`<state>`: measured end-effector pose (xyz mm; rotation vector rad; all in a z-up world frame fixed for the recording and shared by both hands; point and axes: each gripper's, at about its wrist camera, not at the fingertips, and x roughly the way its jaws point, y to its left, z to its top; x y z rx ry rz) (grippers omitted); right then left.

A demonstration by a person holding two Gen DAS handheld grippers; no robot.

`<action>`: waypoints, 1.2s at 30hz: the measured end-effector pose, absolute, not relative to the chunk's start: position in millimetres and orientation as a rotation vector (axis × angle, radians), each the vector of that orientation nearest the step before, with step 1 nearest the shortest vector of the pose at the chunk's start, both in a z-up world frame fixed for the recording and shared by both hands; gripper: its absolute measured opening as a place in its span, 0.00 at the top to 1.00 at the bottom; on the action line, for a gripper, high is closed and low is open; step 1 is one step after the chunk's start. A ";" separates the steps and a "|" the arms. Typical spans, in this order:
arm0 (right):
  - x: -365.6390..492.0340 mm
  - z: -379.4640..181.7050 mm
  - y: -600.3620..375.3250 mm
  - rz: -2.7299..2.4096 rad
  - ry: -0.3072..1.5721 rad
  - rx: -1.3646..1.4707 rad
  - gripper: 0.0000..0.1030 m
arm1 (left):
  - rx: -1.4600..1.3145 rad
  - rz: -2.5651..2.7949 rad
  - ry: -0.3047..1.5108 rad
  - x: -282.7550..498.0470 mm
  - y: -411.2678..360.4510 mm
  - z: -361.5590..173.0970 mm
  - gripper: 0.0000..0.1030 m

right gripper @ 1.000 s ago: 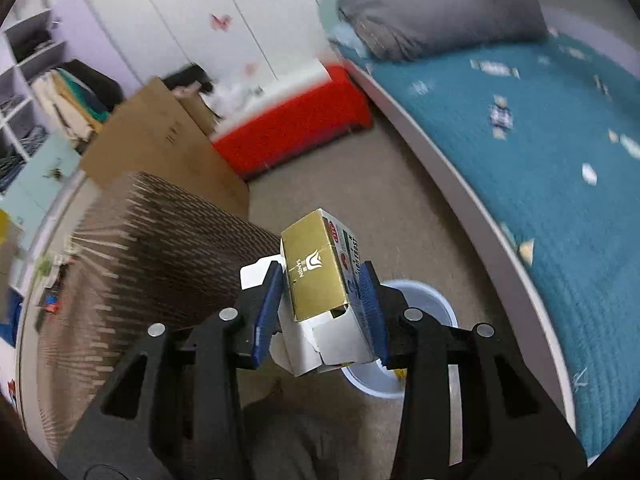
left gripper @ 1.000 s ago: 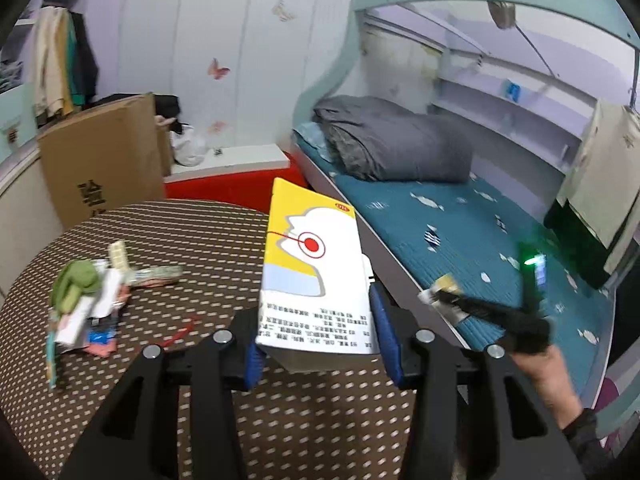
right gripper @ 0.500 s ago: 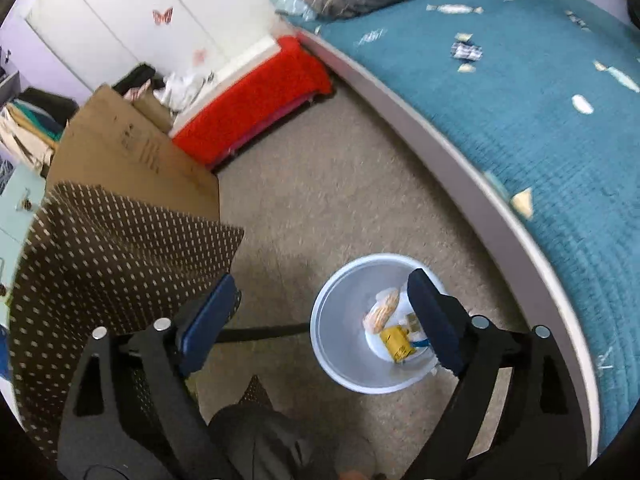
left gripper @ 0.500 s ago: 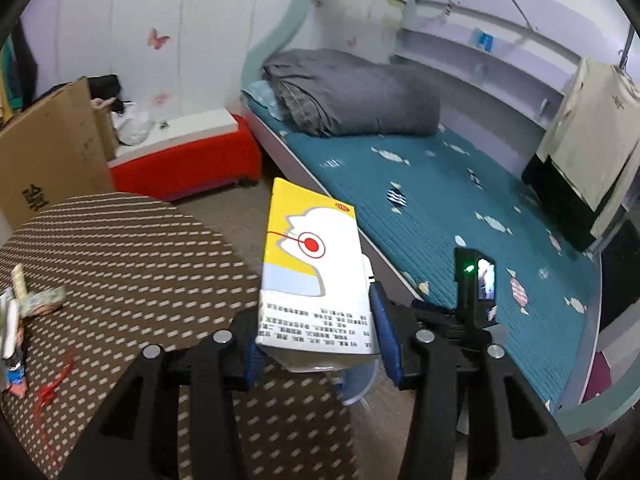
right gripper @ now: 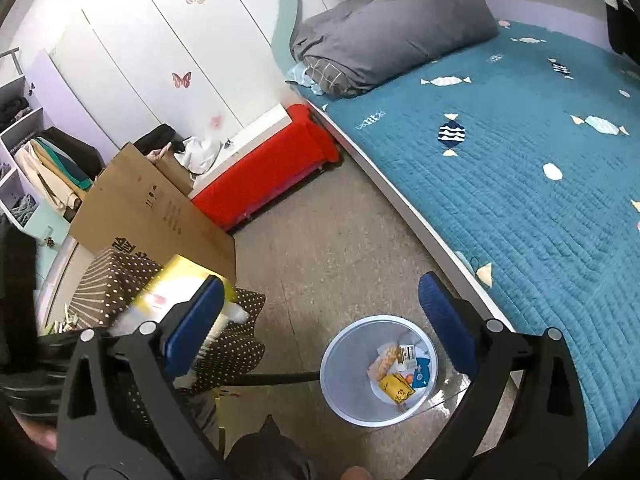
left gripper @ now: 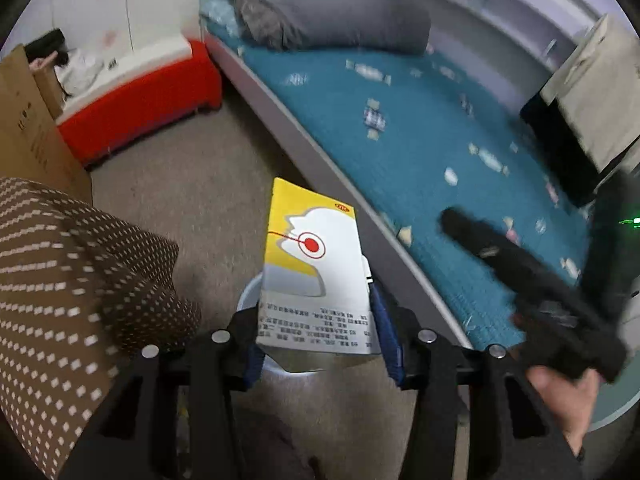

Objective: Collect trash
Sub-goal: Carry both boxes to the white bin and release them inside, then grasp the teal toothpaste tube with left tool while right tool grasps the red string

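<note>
Since the earlier frames, the left gripper (left gripper: 318, 332) has swung from above the tabletop to a position over the floor, and the right gripper (right gripper: 320, 320), which half a second ago had already let go of its gold carton, has lifted away from the bin with its blue pads spread wide and nothing between them. The left gripper's jaws are closed on the lower end of a yellow-and-white rectangular cardboard box (left gripper: 314, 276) printed with a white head outline and a red target mark; the box stands upright between the pads, directly above the round pale-grey plastic waste bin (left gripper: 250, 296), whose rim shows behind and below it. In the right wrist view the same bin (right gripper: 344, 364) stands on the floor and contains a yellow wrapper (right gripper: 396, 388) and several other small packets. The box appears there blurred at the left (right gripper: 176, 292). A brown tablecloth with white dots (left gripper: 60, 280) hangs just beside the bin on the left. A white-edged bed frame with a teal quilted cover (right gripper: 520, 184) borders the bin on the other side. A folded grey duvet (right gripper: 392, 32) lies on the bed. A red low bench (right gripper: 264, 176) and a flat brown cardboard sheet (right gripper: 148, 216) stand farther back on the speckled beige floor (right gripper: 332, 240). White wall panels carry butterfly stickers (right gripper: 181, 79).
</note>
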<state>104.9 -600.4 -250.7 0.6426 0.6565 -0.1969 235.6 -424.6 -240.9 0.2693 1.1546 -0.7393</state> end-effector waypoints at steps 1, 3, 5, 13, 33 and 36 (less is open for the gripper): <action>103.3 -248.4 -600.5 -0.192 0.648 0.642 0.07 | 0.277 -0.726 1.168 239.2 -427.5 -245.4 0.42; 101.0 -246.1 -599.9 -0.195 0.643 0.637 0.07 | 0.277 -0.703 1.181 246.8 -431.4 -247.6 0.15; 100.1 -244.3 -599.1 -0.194 0.640 0.639 0.07 | 0.285 -0.669 1.150 251.3 -431.2 -242.1 0.11; 94.9 -227.5 -583.2 -0.248 0.635 0.595 0.06 | 0.239 -0.666 1.078 240.6 -412.9 -218.8 0.11; 85.9 -141.5 -463.5 -0.084 0.571 0.435 0.06 | 0.149 -0.570 0.763 178.9 -266.4 -122.6 0.10; 87.9 -132.0 -439.4 -0.049 0.569 0.401 0.06 | 0.145 -0.537 0.726 173.1 -238.9 -111.6 0.10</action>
